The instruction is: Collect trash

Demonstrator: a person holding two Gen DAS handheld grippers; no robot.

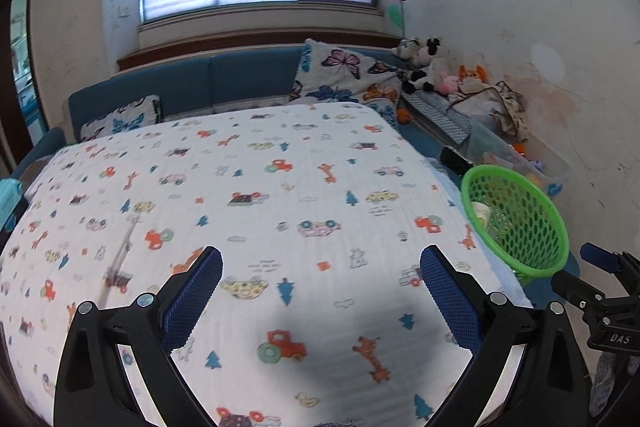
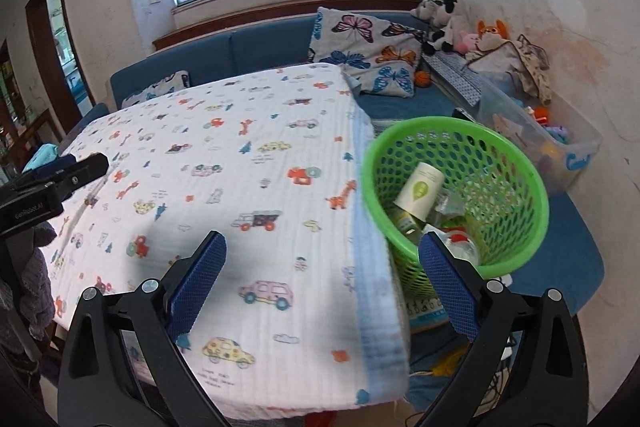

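Left gripper (image 1: 320,267) and right gripper (image 2: 322,253): jaws spread wide, nothing between the pads, both above a table under a cartoon-print cloth (image 2: 240,167). Green basket (image 2: 516,163): beside the table's edge, at two o'clock from the right gripper; contains a paper cup (image 2: 420,189) and other trash. Butterfly cushion (image 2: 360,47): on the blue sofa at twelve o'clock.

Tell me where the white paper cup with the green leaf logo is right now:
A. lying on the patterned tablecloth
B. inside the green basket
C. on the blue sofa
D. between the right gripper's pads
B: the paper cup lies tilted inside the green basket among other trash, beside the table.
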